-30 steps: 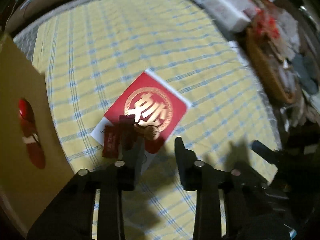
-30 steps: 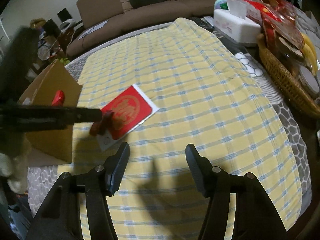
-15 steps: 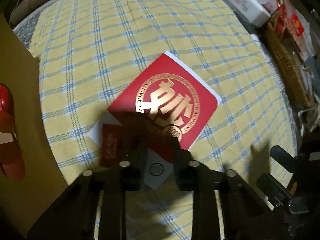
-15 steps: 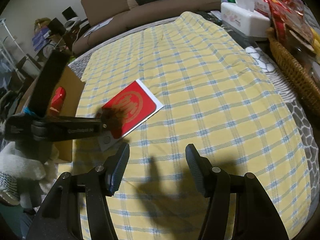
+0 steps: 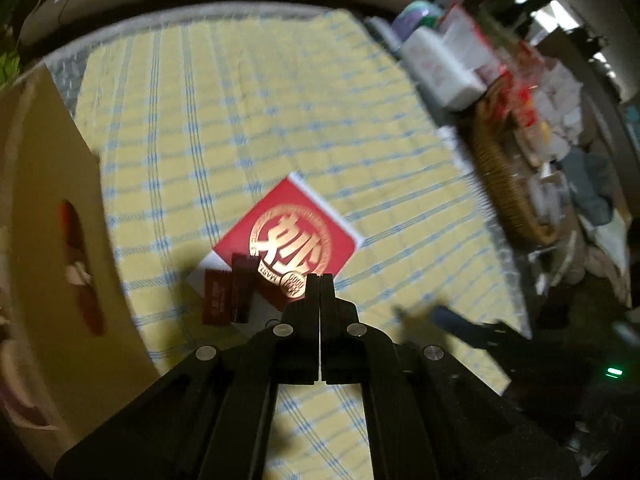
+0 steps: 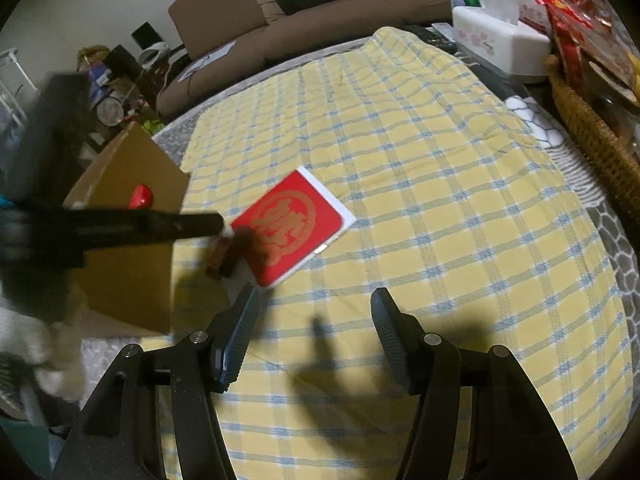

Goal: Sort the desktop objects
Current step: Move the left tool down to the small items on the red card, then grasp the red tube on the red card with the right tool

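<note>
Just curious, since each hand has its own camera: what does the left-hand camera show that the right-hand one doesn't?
Only the left view: the left claw head-on, its jaws shut with nothing between them.
Only the right view: the brown sofa and the open right claw.
Both: the red booklet with a gold emblem, the small dark red boxes, the brown cardboard box, the yellow checked cloth and the white tissue box.

Matte black left gripper (image 5: 320, 280) and right gripper (image 6: 314, 320), silver screws, ribbed pads
</note>
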`<state>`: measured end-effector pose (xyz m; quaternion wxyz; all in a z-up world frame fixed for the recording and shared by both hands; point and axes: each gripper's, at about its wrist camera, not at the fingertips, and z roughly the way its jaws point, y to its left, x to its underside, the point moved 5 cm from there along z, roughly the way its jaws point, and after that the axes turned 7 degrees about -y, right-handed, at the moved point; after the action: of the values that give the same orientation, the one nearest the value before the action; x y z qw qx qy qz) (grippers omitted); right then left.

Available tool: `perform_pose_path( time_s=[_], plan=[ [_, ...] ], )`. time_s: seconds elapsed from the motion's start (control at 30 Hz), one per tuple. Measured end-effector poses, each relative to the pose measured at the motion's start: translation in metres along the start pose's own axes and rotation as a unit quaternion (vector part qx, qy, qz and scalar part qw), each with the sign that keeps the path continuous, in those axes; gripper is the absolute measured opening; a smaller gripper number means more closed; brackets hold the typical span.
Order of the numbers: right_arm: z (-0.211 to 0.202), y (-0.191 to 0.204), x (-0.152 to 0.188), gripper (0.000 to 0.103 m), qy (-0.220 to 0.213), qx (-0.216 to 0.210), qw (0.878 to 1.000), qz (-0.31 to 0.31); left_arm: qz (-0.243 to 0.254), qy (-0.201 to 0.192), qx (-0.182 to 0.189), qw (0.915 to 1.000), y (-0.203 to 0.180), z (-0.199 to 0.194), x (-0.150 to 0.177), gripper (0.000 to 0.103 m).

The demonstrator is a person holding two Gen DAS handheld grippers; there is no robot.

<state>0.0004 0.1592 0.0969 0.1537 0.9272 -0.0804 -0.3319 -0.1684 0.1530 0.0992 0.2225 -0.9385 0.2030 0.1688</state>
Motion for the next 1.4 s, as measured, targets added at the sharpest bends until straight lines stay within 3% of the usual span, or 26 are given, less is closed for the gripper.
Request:
perform_pose_path(
  time_s=[0.23,0.37,0.57,0.93,1.0,1.07,1.1,1.4],
  plan=[
    [0.032,0.036,-0.015,0.060,0.015,-0.042,0.999,0.021,-0.014,-0.020,0.040,0.9989,0.025,-0.064,-0.011,0.000],
    [0.060,0.055,-0.021,0.051,0.023,-0.042,0.998,0.027,-0.017,-0.032,0.040,0.9985,0.047,-0.086,-0.012,0.000],
    [0.098,0.070,-0.022,0.047,0.042,-0.014,0.999,0.029,-0.019,-0.038,0.049,0.9979,0.066,-0.101,-0.011,0.000],
    [0.137,0.103,-0.003,0.049,0.064,0.089,0.992,-0.056,-0.029,-0.039,0.065,0.9967,0.081,-0.104,-0.005,0.000],
    [0.139,0.108,0.000,0.044,0.065,0.115,0.987,-0.087,-0.031,-0.038,0.065,0.9967,0.081,-0.102,-0.003,0.000],
    [0.139,0.110,0.002,0.017,0.064,0.138,0.981,-0.117,-0.034,-0.036,0.065,0.9967,0.082,-0.101,-0.001,0.000],
    [0.137,0.109,0.003,0.012,0.066,0.126,0.983,-0.115,-0.034,-0.035,0.064,0.9968,0.082,-0.101,0.000,0.000],
    [0.092,0.064,-0.001,0.012,0.074,0.036,0.996,-0.018,-0.019,-0.017,0.075,0.9968,0.054,-0.090,0.015,0.000]
  ],
)
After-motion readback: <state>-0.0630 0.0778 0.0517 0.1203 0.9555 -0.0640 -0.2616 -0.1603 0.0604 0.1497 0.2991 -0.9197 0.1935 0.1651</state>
